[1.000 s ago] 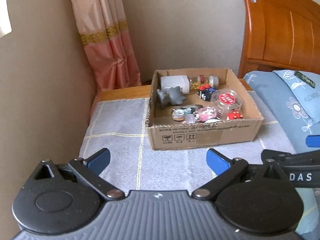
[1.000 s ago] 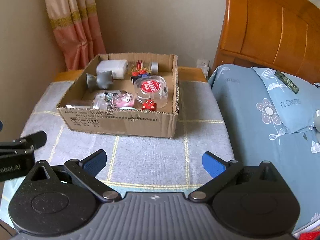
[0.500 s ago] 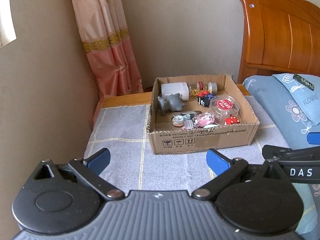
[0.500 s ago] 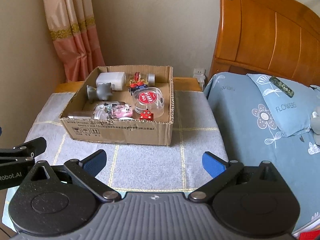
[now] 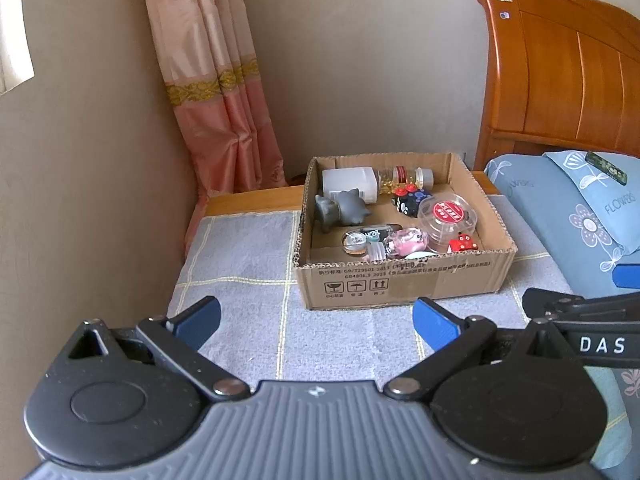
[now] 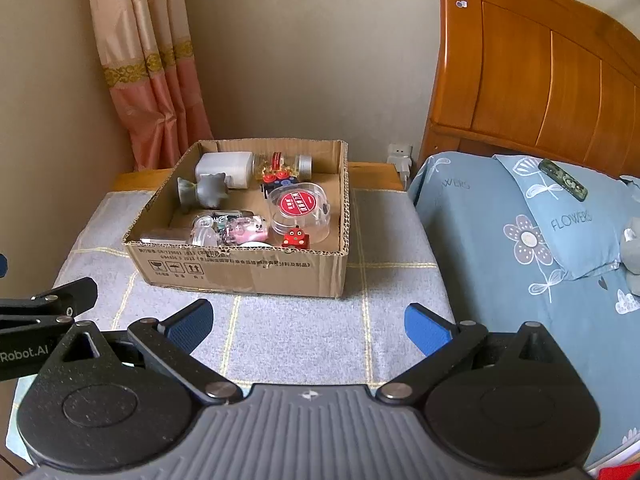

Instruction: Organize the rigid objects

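A shallow cardboard box (image 5: 404, 280) (image 6: 248, 272) sits on a grey checked cloth and holds several small rigid objects. Among them are a white bottle (image 5: 348, 184) (image 6: 224, 166), a grey cat figure (image 5: 344, 210) (image 6: 208, 192), a clear round tub with a red label (image 5: 450, 216) (image 6: 300, 210), a pink pig toy (image 5: 408, 240) (image 6: 248, 230) and a small red toy (image 5: 462, 244) (image 6: 296, 238). My left gripper (image 5: 316, 322) hangs open in front of the box, nothing between its blue fingertips. My right gripper (image 6: 308, 324) is open too, well short of the box.
A grey cloth (image 5: 240, 264) (image 6: 392, 240) covers a low wooden table. A bed with blue flowered bedding (image 6: 520, 240) and an orange wooden headboard (image 6: 540, 80) lies to the right. A pink curtain (image 5: 224, 100) and beige walls close the left and back.
Both grippers have drawn back and risen from the box, which now looks smaller and farther away. Their jaws have stayed open and empty.
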`<move>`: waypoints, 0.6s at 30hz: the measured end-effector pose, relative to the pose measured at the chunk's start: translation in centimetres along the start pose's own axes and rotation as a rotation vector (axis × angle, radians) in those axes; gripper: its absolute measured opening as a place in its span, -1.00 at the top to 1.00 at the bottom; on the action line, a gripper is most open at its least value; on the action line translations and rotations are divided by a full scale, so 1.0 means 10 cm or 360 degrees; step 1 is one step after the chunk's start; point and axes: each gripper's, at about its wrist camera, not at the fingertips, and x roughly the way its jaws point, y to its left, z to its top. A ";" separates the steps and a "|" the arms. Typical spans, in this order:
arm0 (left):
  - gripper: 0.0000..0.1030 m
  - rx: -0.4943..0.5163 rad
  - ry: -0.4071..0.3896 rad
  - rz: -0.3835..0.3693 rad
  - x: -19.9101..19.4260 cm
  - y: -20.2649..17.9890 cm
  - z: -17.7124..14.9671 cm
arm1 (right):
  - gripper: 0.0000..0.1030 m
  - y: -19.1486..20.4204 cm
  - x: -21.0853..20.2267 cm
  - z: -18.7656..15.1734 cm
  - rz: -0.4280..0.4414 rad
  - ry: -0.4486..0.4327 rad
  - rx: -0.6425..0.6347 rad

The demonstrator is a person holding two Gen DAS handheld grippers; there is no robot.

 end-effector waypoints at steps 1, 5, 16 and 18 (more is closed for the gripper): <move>-0.98 -0.0001 -0.0003 0.0001 0.00 0.00 0.00 | -1.00 0.00 0.00 0.00 0.0000 -0.0001 0.0000; -0.98 -0.0003 -0.0011 -0.0002 -0.02 0.00 0.00 | -1.00 0.00 -0.01 0.00 0.0004 -0.0004 -0.0003; -0.98 -0.0005 -0.0018 -0.0001 -0.02 -0.01 0.01 | -1.00 -0.01 -0.02 0.01 0.0003 -0.0015 0.0000; -0.98 -0.0005 -0.0021 -0.0001 -0.03 -0.01 0.01 | -1.00 -0.01 -0.02 0.01 0.0003 -0.0015 0.0000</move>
